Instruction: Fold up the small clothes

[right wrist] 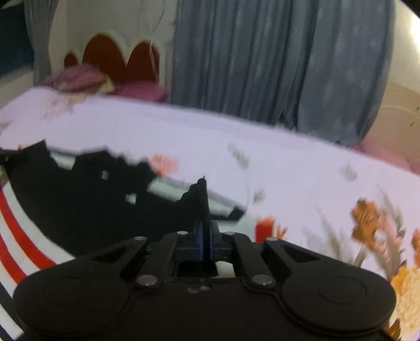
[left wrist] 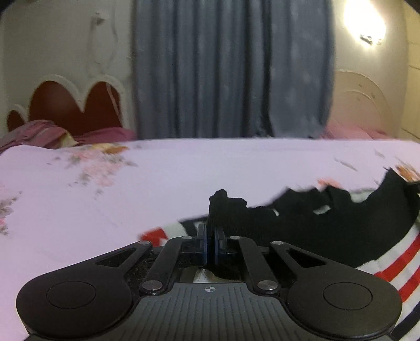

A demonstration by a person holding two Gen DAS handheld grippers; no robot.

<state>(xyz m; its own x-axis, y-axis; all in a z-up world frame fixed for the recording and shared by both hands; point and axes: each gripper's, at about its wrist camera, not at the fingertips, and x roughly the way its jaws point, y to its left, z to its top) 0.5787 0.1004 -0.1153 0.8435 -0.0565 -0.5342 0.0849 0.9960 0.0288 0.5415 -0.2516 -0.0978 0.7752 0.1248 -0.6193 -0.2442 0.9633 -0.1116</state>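
Observation:
A small garment, black with white and red stripes, hangs stretched over the bed between both grippers. My left gripper is shut on a bunched black corner of it, with the cloth trailing to the right. In the right wrist view the same garment spreads to the left. My right gripper is shut on another black corner that sticks up between the blue pads. Both views are blurred by motion.
The bed has a pale lilac floral sheet beneath the garment. A red heart-shaped headboard and purple pillows are at the far left. Grey curtains hang behind the bed. A bright lamp glares top right.

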